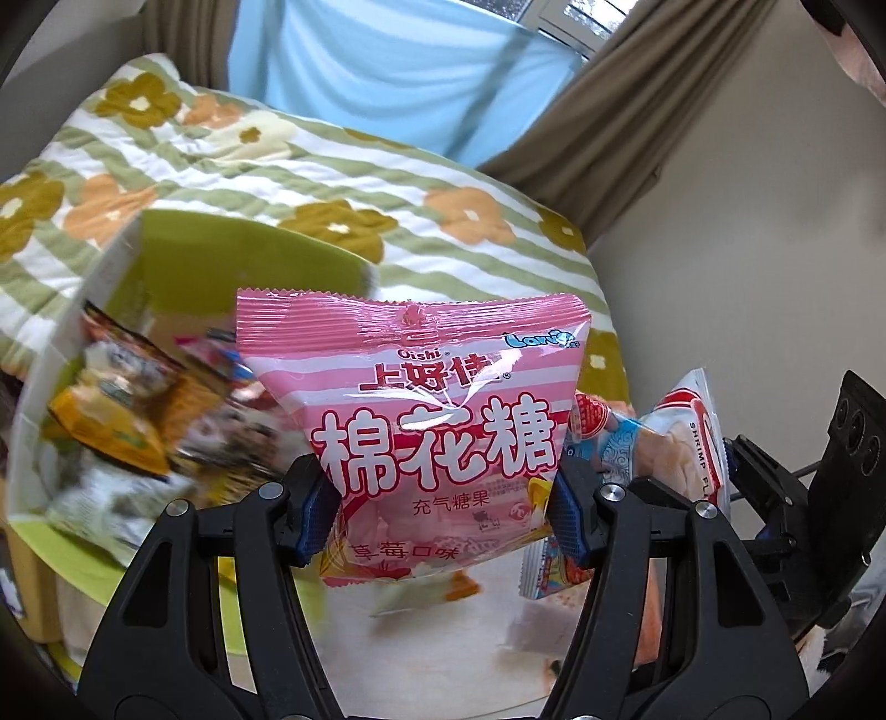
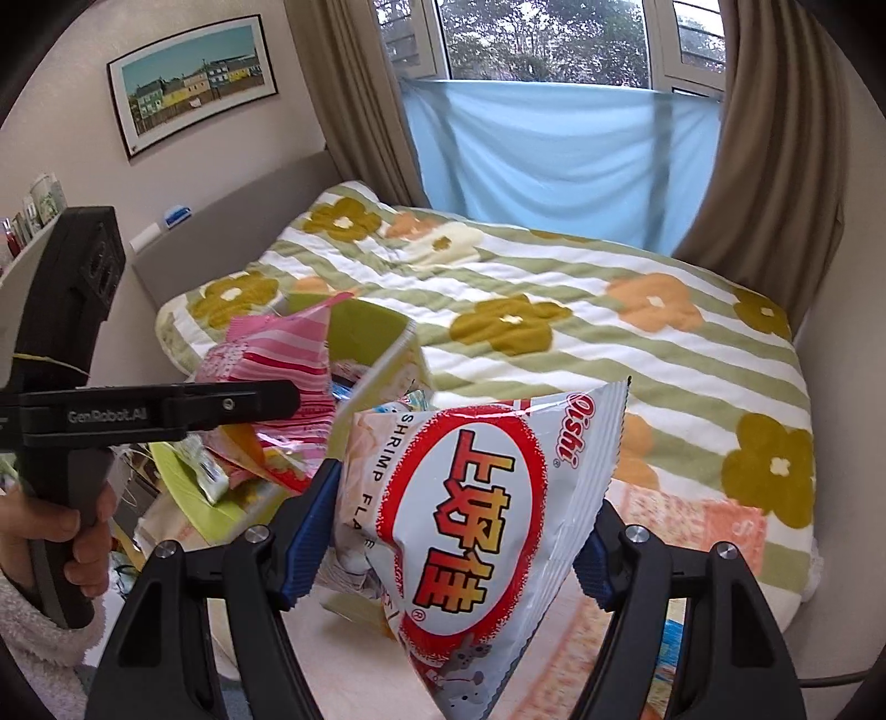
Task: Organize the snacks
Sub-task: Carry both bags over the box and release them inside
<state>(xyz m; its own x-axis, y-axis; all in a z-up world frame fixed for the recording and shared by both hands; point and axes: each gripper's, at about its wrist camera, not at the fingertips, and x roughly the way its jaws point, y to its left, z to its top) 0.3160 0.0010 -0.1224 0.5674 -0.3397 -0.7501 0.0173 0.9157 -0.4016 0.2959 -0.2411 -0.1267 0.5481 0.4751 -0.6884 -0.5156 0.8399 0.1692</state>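
- The left gripper (image 1: 443, 512) was squeezed shut on a pink marshmallow bag (image 1: 426, 432). Its blue pads (image 1: 318, 512) pressed in on both sides of the bag, low down.
- The pink bag stood upright in the air, with its crimped top edge pointing up.
- The right gripper (image 2: 448, 559) was clamped on a white shrimp chip bag (image 2: 476, 526). That bag was tipped over sideways, so its big red letters lay on their side.
- The two bags were close to each other, side by side, above the bed (image 2: 554, 288).
- A green box (image 1: 249, 249) sat on the bed to the left of the pink bag. More snack packs (image 1: 122, 404) were piled inside it, but they looked blurry.
- The blanket had green stripes and big flowers on it.
- A blue cloth (image 2: 554, 155) hung under the window (image 2: 542, 39), with brown curtains (image 2: 775, 166) beside it.
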